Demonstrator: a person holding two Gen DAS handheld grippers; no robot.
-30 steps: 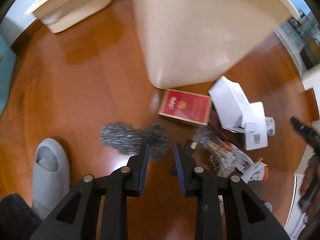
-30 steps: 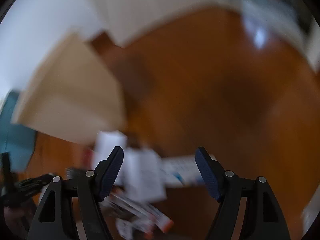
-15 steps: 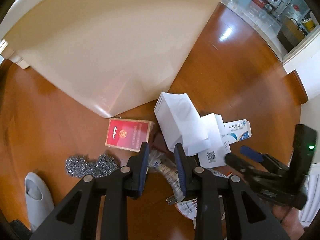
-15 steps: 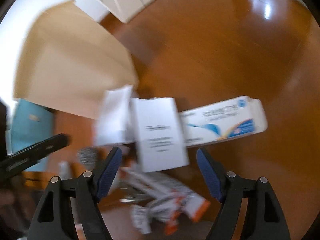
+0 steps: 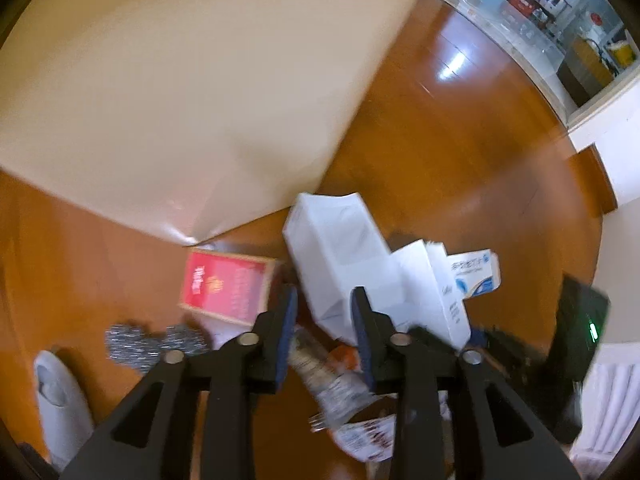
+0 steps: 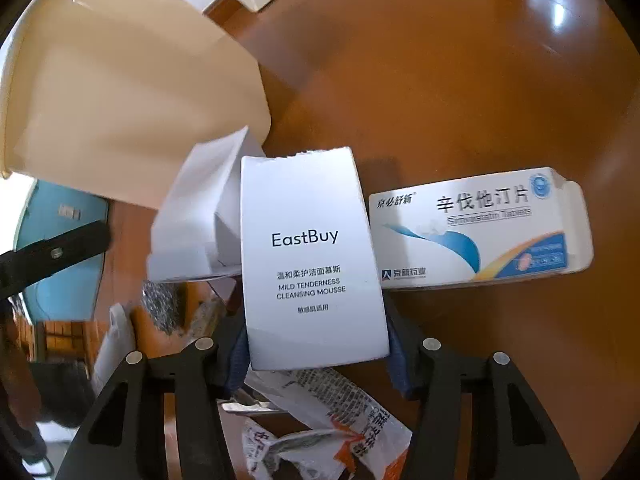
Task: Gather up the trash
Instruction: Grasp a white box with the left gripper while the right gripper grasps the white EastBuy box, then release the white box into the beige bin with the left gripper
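Right tool [image 6: 316, 350] closing around EastBuy box [image 6: 310, 256].
Left tool [image 5: 322, 322], partly spread and empty, opening above the floor litter; pickup imminent.

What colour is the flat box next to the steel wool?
Red with a tan edge, clearest in the left wrist view: red box, steel wool.

White carton [image 6: 312, 264], black print; pill box [image 6: 480, 228] white, blue-orange swoosh; red box [image 5: 228, 286]; cream bin [image 6: 120, 92]; brown floor [image 6: 460, 80].
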